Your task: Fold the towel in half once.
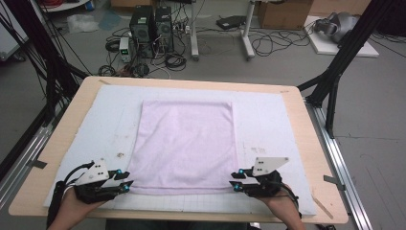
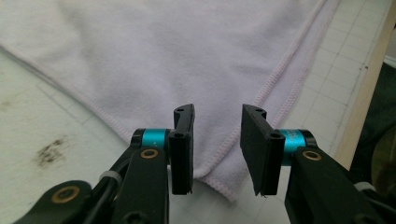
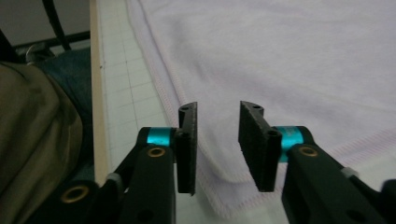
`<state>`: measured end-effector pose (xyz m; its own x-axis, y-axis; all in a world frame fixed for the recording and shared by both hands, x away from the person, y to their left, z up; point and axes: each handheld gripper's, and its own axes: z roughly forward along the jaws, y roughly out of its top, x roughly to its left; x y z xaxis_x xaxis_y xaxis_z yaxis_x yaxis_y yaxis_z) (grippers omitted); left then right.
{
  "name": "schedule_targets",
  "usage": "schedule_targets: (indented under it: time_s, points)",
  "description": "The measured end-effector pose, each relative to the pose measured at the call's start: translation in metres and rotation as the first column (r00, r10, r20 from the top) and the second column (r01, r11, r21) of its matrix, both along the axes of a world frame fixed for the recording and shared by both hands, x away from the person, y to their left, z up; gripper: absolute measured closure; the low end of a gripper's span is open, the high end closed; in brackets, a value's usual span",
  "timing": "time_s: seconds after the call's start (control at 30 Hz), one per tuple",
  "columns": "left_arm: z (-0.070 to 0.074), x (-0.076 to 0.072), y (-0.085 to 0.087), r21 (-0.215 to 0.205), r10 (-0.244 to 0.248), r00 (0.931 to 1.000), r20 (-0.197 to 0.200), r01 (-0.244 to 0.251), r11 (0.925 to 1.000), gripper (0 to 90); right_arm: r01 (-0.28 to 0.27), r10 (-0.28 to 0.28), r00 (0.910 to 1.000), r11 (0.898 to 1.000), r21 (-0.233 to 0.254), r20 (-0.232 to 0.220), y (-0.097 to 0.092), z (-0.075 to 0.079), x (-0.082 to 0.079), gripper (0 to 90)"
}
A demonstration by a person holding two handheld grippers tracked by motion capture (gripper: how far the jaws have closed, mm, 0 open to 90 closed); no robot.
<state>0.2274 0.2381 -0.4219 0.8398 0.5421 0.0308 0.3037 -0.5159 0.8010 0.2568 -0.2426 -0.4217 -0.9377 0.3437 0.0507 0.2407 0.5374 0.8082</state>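
1. A pale lilac towel (image 1: 184, 143) lies flat on a white gridded mat (image 1: 268, 124) that covers most of a light wooden table (image 1: 316, 158), the towel filling the mat's middle.
2. Beyond the table's far edge, at 12 o'clock in the high view, two black computer towers (image 1: 152, 28) stand on the grey floor among loose cables, with white desk legs (image 1: 246, 33) to their right and cardboard boxes at 1 o'clock.
3. Black frame struts (image 1: 340, 62) rise at 2 o'clock and at 10 o'clock off the table's corners; none crosses the towel.
4. A dark smudge (image 2: 49, 151) marks the mat at 9 o'clock in the left gripper view, clear of the cloth.
5. The left gripper (image 1: 125, 183) rests at 7 o'clock on the mat, its tips at the towel's near left corner; in its own view the left gripper (image 2: 217, 149) has the hemmed corner lying flat between parted jaws, ungripped.
6. The right gripper (image 1: 235, 182) sits at 5 o'clock at the near right corner; in the right gripper view the right gripper (image 3: 217, 147) stands released, the folded corner below the gap.
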Motion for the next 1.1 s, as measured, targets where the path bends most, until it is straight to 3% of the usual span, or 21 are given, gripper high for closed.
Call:
schedule_targets:
  time_s: [0.2, 0.23, 0.27, 0.33, 0.47, 0.63, 0.77, 0.83, 0.87, 0.93, 1.03, 1.1]
  points:
    - [-0.021, 0.009, -0.01, 0.064, -0.028, 0.9983, -0.052, 0.032, 0.9975, 70.8, -0.031, 0.028, 0.9977, 0.998, -0.058, -0.061, 0.011, -0.021, 0.016, 67.5]
    - [-0.022, 0.008, -0.01, 0.055, -0.028, 0.9991, -0.032, 0.03, 0.9981, 73.0, -0.037, 0.032, 0.9972, 0.997, -0.068, -0.068, 0.01, -0.024, 0.016, 72.0]
    - [-0.021, 0.009, -0.01, 0.056, -0.031, 0.9988, -0.038, 0.033, 0.9979, 79.5, -0.038, 0.033, 0.997, 0.998, -0.06, -0.07, 0.01, -0.025, 0.015, 77.6]
    - [-0.02, 0.01, -0.01, 0.062, -0.03, 0.9985, -0.047, 0.033, 0.9975, 84.2, -0.043, 0.039, 0.9968, 0.997, -0.062, -0.07, 0.009, -0.025, 0.015, 87.0]
    - [-0.018, 0.009, -0.011, 0.055, -0.022, 0.9988, -0.044, 0.024, 0.9982, 85.9, -0.048, 0.043, 0.9958, 0.997, -0.058, -0.081, 0.009, -0.023, 0.015, 89.9]
    - [-0.01, 0.007, -0.007, 0.031, -0.015, 0.9996, -0.024, 0.015, 0.9994, 86.1, -0.037, 0.035, 0.9968, 0.999, -0.029, -0.072, 0.005, -0.017, 0.014, 89.8]
    - [-0.011, 0.008, -0.006, 0.029, -0.012, 0.9994, -0.032, 0.013, 0.9995, 85.1, -0.046, 0.044, 0.9972, 0.998, -0.03, -0.06, 0.005, -0.014, 0.011, 88.7]
    - [-0.015, 0.009, -0.007, 0.04, -0.012, 0.9991, -0.041, 0.014, 0.9991, 79.1, -0.051, 0.048, 0.9962, 0.998, -0.03, -0.073, 0.007, -0.017, 0.012, 75.8]
    - [-0.017, 0.009, -0.008, 0.048, -0.007, 0.9987, -0.05, 0.01, 0.9988, 73.5, -0.062, 0.059, 0.9947, 0.998, -0.032, -0.084, 0.007, -0.019, 0.012, 73.7]
    - [-0.019, 0.01, -0.008, 0.051, -0.001, 0.9985, -0.054, 0.004, 0.9987, 71.2, -0.065, 0.062, 0.9955, 0.997, -0.052, -0.072, 0.009, -0.022, 0.01, 69.7]
    - [-0.019, 0.012, -0.008, 0.056, -0.001, 0.9984, -0.056, 0.004, 0.9984, 76.4, -0.064, 0.06, 0.9967, 0.994, -0.084, -0.055, 0.013, -0.024, 0.011, 73.0]
    - [-0.019, 0.013, -0.007, 0.057, -0.001, 0.9984, -0.056, 0.004, 0.9984, 83.4, -0.053, 0.049, 0.9971, 0.995, -0.085, -0.058, 0.013, -0.024, 0.013, 82.9]
